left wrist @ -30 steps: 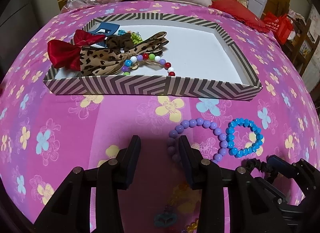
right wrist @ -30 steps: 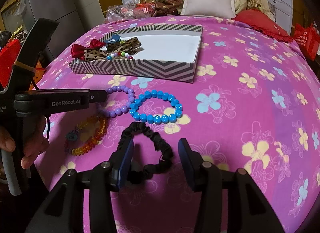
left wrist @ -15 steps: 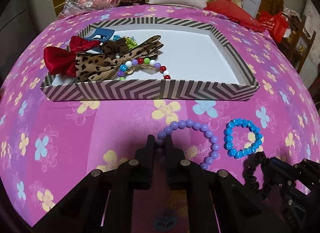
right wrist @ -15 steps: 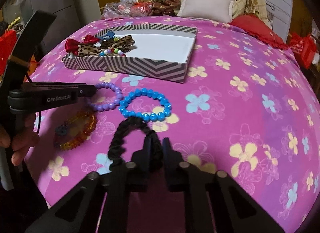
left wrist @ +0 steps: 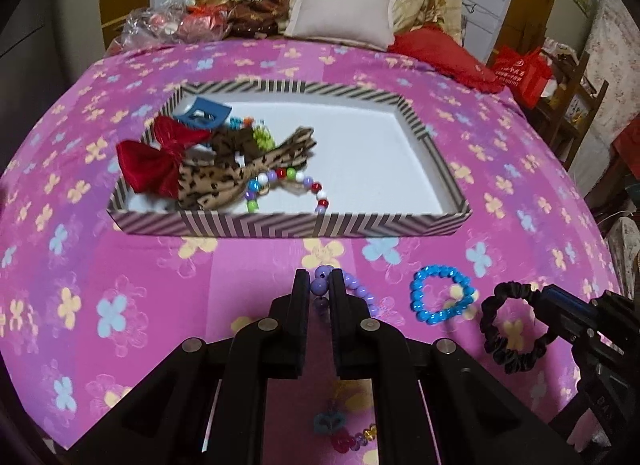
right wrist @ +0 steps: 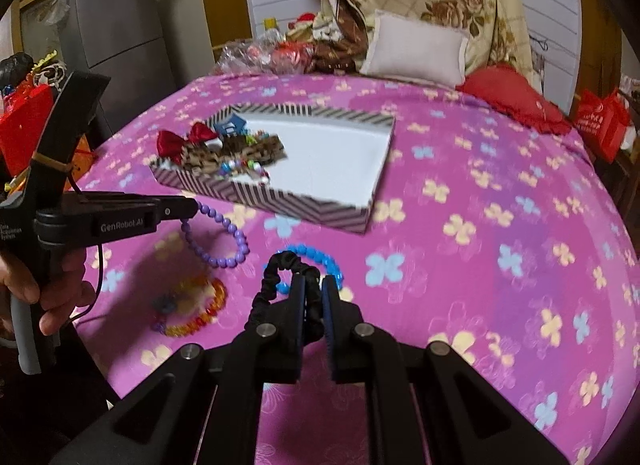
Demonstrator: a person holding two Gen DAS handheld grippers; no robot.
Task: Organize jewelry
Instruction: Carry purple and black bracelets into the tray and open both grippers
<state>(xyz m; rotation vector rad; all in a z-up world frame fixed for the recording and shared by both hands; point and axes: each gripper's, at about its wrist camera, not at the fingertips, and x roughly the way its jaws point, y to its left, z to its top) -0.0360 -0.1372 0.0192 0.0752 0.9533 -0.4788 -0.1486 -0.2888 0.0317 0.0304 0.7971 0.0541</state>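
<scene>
My left gripper point(left wrist: 319, 289) is shut on the purple bead bracelet point(left wrist: 357, 292) and holds it lifted above the pink bedspread; in the right wrist view the bracelet point(right wrist: 224, 237) hangs from it. My right gripper point(right wrist: 313, 293) is shut on the black scrunchie point(right wrist: 276, 277), also lifted; it shows in the left wrist view point(left wrist: 516, 329) too. The blue bead bracelet point(left wrist: 440, 299) lies on the bedspread between them. The striped tray point(left wrist: 288, 223) ahead holds a red bow point(left wrist: 156, 157), a leopard bow, a blue clip and a multicoloured bead bracelet point(left wrist: 292, 185) in its left half.
An orange bead bracelet with a blue charm point(right wrist: 192, 305) lies on the bedspread near the front edge. A pillow point(left wrist: 340, 21), red cushion and clutter sit at the bed's far end. A grey fridge point(right wrist: 116, 29) stands to the left of the bed.
Both grippers closed from open: the left on the purple bracelet, the right on the black scrunchie. Both have since lifted their items off the bedspread.
</scene>
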